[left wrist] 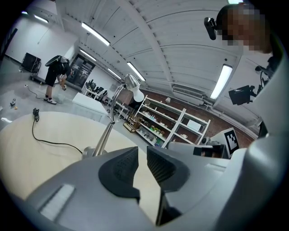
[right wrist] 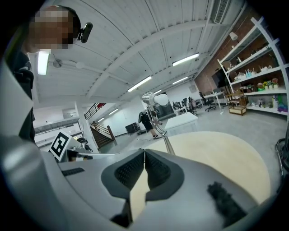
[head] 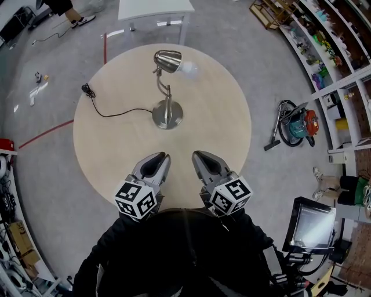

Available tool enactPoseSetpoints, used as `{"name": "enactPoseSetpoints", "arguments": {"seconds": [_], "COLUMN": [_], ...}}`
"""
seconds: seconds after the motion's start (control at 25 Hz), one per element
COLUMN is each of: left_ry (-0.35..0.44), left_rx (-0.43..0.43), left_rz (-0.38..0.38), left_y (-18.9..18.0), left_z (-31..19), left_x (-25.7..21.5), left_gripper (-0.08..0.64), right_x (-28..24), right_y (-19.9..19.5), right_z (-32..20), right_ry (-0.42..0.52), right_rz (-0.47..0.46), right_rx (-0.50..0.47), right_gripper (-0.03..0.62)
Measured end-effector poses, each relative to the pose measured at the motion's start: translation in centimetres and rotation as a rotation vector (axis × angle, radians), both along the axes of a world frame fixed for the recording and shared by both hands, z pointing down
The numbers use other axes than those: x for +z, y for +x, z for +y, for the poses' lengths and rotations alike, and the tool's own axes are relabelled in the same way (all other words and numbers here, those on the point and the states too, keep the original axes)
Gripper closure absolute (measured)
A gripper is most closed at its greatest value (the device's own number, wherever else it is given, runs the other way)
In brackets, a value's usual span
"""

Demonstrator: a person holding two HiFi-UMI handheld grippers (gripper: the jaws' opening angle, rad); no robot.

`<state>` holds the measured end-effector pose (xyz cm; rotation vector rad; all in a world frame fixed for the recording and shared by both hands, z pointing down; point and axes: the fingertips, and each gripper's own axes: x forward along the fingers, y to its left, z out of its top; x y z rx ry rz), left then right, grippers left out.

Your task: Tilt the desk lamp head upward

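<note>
Desk lamp (head: 168,103) on table (head: 116,152)

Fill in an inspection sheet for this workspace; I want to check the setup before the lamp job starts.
Surface: round light-wood table.
Job's things: desk lamp upright toward the table's far side, its head angled downward, bulb showing.
Clutter: nothing seen on the table.
Grippers: left gripper jaws slightly apart, empty; right gripper jaws together, empty; both at the near edge, short of the lamp.
Cables: black cord runs from the lamp to a plug lying on the table's left side.
Surroundings: vacuum cleaner on the floor at right, shelves beyond it, white table farther off.
</note>
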<state>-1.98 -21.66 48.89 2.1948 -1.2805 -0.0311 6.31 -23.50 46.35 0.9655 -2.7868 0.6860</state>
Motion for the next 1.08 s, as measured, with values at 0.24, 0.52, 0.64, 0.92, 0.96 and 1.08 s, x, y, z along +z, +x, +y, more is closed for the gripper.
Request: {"name": "enactPoseSetpoints", "arguments": {"seconds": [0.24, 0.52, 0.64, 0.92, 0.96, 1.08], "left_ry": [-0.007, -0.004, -0.006, -0.014, -0.015, -0.018], "left_rx": [-0.001, 0.005, 0.004, 0.007, 0.007, 0.008], "left_rz": [0.004, 0.011, 0.012, 0.016, 0.017, 0.018], "left_y": [-0.03, 0.05, -0.03, -0.16, -0.19, -0.19], "left_z": [-0.01, 0.06, -0.03, -0.19, -0.14, 0.04], "left_x": [0.18, -0.09, -0.04, 0.04, 0.12, 0.32], "left_gripper": [0.494, 0.494, 0.494, 0.494, 0.494, 0.494], "right_x": [0.19, 0.18, 0.13, 0.17, 0.28, 0.58], "right_y": [-0.17, -0.26, -0.31, -0.62, -0.64, -0.6], "right_z": [0.02, 0.05, -0.08, -0.15, -0.06, 0.19], "right_ry": [0.001, 0.002, 0.002, 0.002, 0.002, 0.0], "right_rz": [0.012, 0.021, 0.021, 0.031, 0.034, 0.039], "right_rx": [-0.008, -0.007, -0.006, -0.014, -0.014, -0.015], "right_gripper": [0.586, 0.586, 0.586, 0.586, 0.586, 0.586]}}
